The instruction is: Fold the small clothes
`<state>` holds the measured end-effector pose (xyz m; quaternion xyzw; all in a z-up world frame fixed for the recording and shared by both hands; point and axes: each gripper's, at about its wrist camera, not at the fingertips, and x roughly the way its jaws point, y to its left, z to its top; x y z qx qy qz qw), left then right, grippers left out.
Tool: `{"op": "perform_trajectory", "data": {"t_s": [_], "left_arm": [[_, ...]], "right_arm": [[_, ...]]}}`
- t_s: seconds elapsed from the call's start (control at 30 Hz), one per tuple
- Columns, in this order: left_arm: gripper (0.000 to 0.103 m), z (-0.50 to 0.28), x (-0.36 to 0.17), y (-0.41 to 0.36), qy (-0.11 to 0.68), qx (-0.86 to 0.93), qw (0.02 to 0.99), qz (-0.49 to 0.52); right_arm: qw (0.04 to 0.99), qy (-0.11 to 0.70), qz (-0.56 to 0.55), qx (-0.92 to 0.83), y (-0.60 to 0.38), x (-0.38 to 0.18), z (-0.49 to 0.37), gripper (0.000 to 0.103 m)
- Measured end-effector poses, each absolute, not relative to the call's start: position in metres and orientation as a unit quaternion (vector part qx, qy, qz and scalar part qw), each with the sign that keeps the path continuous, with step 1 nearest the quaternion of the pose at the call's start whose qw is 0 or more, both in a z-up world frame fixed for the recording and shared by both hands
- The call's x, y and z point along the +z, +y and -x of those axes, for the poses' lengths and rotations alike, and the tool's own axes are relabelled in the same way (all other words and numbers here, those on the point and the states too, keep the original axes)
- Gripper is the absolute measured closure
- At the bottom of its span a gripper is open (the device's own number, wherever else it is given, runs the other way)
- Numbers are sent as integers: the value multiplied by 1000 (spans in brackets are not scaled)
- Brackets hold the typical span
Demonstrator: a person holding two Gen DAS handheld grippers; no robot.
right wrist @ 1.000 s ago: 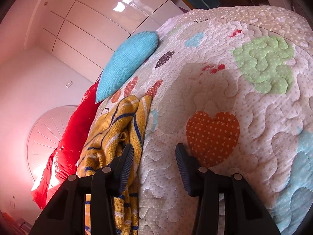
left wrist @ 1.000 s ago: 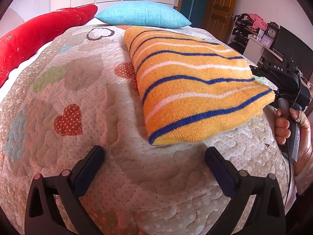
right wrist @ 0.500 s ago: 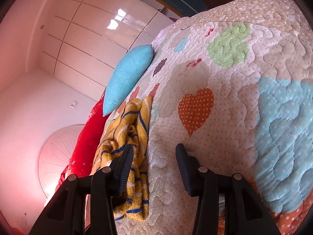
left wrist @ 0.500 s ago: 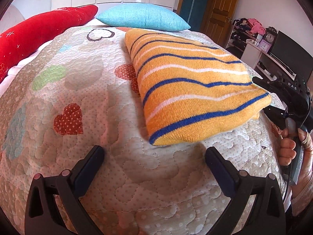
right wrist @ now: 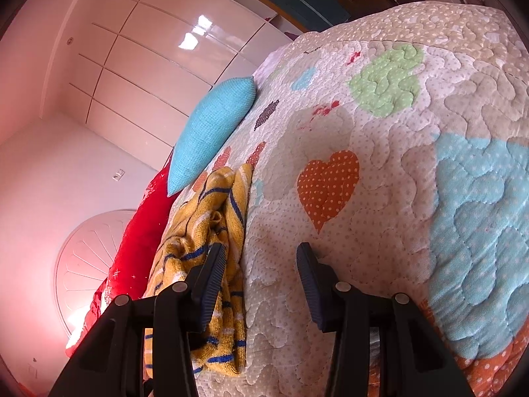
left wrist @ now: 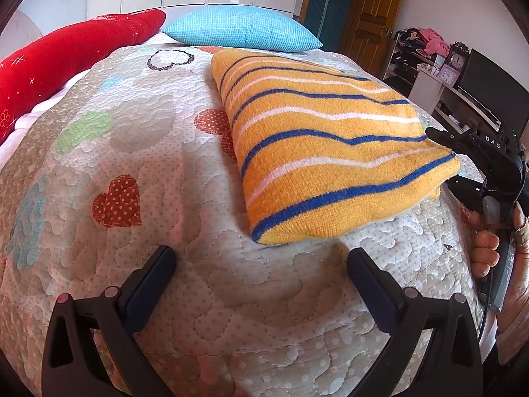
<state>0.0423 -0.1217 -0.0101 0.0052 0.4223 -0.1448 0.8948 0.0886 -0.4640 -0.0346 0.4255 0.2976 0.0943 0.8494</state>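
Note:
A folded orange knit garment with blue and white stripes lies on the quilted bedspread. My left gripper is open and empty, just short of the garment's near edge. My right gripper is open and empty; its left finger lies against the garment's edge. In the left wrist view the right gripper's body is at the garment's right corner, held by a hand.
A blue pillow and a red pillow lie at the head of the bed. White wardrobe doors stand behind. A shelf with a clock and a screen stands to the right of the bed.
The left gripper has drawn back slightly from the garment. The right gripper has tilted and shifted along the garment's edge; it stays open. The garment has not moved.

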Motion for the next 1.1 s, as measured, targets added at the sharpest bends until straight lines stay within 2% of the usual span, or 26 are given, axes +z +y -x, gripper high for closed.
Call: {"op": "perform_trajectory", "data": {"t_s": [0.3, 0.4, 0.47, 0.53, 0.67, 0.73, 0.8, 0.97, 1.1], "left_arm": [[0, -42, -9, -122, 423, -139, 895, -10], [0, -43, -10, -125, 425, -134, 895, -18], [0, -42, -9, -125, 424, -130, 896, -19], [0, -40, -8, -123, 422, -128, 897, -18], [0, -33, 0, -116, 422, -107, 900, -3], [0, -24, 7, -109, 418, -101, 903, 16], [0, -11, 15, -106, 403, -93, 910, 19], [0, 18, 42, -103, 322, -25, 946, -21], [0, 33, 62, -104, 273, 13, 961, -43]], "right_arm": [[827, 274, -476, 120, -477, -42, -88, 54], [819, 308, -465, 132, -477, -38, -95, 54], [829, 356, -413, 123, -467, -27, -101, 54], [843, 381, -362, 112, -456, -12, -99, 47], [880, 365, -294, 76, -445, 22, -73, 41], [898, 344, -268, 53, -442, 35, -55, 28], [906, 353, -231, 40, -434, 43, -41, 20], [922, 361, -141, 22, -397, 36, 0, 20], [918, 368, -148, 15, -381, 21, 22, 19]]}}
